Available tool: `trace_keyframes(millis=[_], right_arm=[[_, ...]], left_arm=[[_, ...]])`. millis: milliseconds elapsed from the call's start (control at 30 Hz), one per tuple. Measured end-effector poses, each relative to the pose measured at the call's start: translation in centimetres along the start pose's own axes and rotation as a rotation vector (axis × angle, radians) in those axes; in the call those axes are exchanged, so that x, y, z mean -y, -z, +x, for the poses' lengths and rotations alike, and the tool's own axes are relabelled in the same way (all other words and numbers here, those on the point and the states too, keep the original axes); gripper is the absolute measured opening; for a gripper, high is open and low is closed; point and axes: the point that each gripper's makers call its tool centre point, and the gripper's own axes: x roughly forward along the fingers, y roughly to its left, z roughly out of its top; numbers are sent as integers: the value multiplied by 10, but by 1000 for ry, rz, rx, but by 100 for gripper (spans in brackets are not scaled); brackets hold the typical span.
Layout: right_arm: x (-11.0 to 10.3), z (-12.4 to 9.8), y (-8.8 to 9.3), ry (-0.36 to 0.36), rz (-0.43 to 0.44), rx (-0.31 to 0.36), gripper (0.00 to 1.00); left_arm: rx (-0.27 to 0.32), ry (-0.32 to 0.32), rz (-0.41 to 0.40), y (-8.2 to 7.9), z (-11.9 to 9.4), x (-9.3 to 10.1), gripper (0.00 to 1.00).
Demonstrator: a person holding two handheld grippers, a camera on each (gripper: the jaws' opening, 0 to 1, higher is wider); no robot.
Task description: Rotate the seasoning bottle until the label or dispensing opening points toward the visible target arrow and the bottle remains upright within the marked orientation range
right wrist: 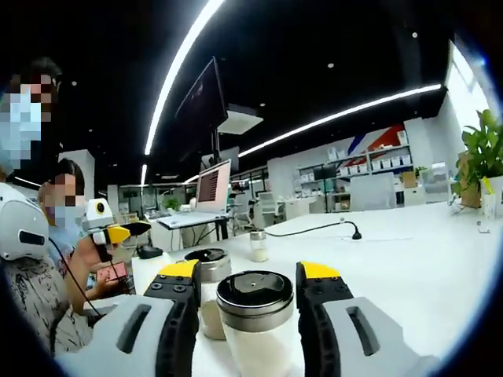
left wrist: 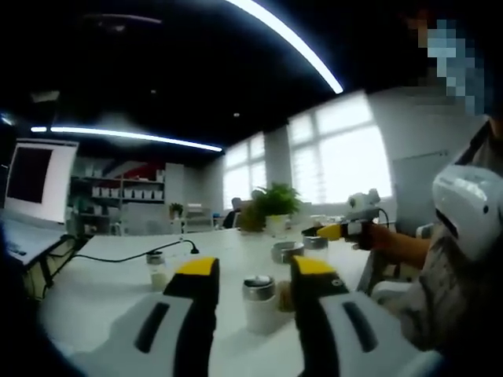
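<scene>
A seasoning bottle point(right wrist: 255, 314) with a dark metal-rimmed cap and white contents stands upright between the jaws of my right gripper point(right wrist: 250, 272). The jaws are open, with a thin gap on each side of the cap. A second capped bottle point(right wrist: 208, 271) stands just behind it. My left gripper point(left wrist: 255, 268) is open too, and a silver-capped white bottle point(left wrist: 259, 297) stands upright just beyond its yellow tips. The right gripper point(left wrist: 330, 232) enters the left gripper view from the right, held by a hand beside two more bottles point(left wrist: 288, 251). No arrow or label is visible.
All bottles stand on a white table point(right wrist: 409, 259). A small jar point(left wrist: 157, 269) and a black cable point(left wrist: 126, 256) lie to the left, a potted plant point(left wrist: 272, 206) behind, a monitor point(left wrist: 39, 181) at the far left. A person point(left wrist: 464, 259) sits at the right; the left gripper point(right wrist: 118, 233) and a laptop point(right wrist: 212, 187) show in the right gripper view.
</scene>
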Motion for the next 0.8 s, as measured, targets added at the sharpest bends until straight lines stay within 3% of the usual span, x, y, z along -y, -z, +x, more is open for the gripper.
trace_keyframes(millis=[300,533,800], right_arm=[[7,0,3,16,28,-25,40],[6,2,3,-25,32,-53,38],[6,5,4,-119,57,-70,38]], left_arm=[[2,-3,-2,0,-1,-2,38],[44,18,-52,-6,-3,-1,39],[55,51,-84,-8,-2,4,39]])
